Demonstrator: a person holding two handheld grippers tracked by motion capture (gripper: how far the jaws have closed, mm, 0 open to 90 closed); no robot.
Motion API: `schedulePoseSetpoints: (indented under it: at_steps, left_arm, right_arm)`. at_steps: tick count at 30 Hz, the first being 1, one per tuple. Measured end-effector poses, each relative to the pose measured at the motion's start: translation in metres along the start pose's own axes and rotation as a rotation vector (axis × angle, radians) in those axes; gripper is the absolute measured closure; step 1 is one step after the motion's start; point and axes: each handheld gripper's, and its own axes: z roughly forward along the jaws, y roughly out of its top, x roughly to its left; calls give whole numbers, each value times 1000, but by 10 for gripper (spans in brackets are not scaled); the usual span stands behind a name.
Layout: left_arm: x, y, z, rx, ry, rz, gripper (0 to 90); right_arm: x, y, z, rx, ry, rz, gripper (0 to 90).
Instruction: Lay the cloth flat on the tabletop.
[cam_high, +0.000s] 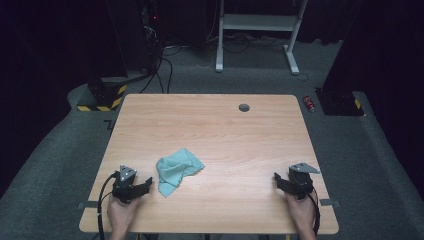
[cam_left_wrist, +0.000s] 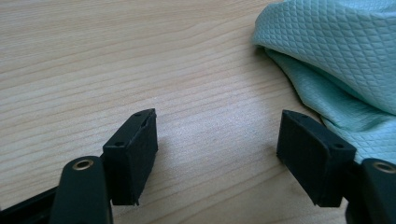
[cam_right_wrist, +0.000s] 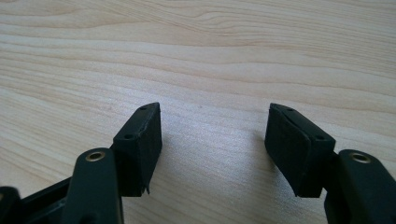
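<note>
A crumpled mint-green cloth (cam_high: 176, 169) with a diamond weave lies on the wooden table (cam_high: 210, 135), left of its middle. My left gripper (cam_high: 146, 183) rests low on the table just left of the cloth, jaws open and empty. In the left gripper view the cloth (cam_left_wrist: 345, 60) fills the upper right, its edge beside the right-hand pad (cam_left_wrist: 308, 154), while my left gripper (cam_left_wrist: 217, 156) has bare wood between its jaws. My right gripper (cam_high: 278, 179) sits near the table's right front corner, open. In the right gripper view my right gripper (cam_right_wrist: 215, 149) has nothing but wood grain between its jaws.
A round grey cable grommet (cam_high: 244, 107) sits near the table's far edge. Beyond the table stand a white desk frame (cam_high: 257, 30) and a dark stand with yellow-black striped feet (cam_high: 102, 97). A small red object (cam_high: 309, 103) lies on the grey floor at the right.
</note>
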Motion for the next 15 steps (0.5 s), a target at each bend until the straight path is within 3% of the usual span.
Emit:
schedulePoseSetpoints:
  at_steps: [8, 15]
  left_arm:
    - [0, 0, 0, 0, -27, 15, 277]
    - [-2, 1, 1, 5, -23, 16, 257]
  right_arm:
    - [0, 0, 0, 0, 2, -5, 358]
    - [0, 0, 0, 0, 3, -5, 358]
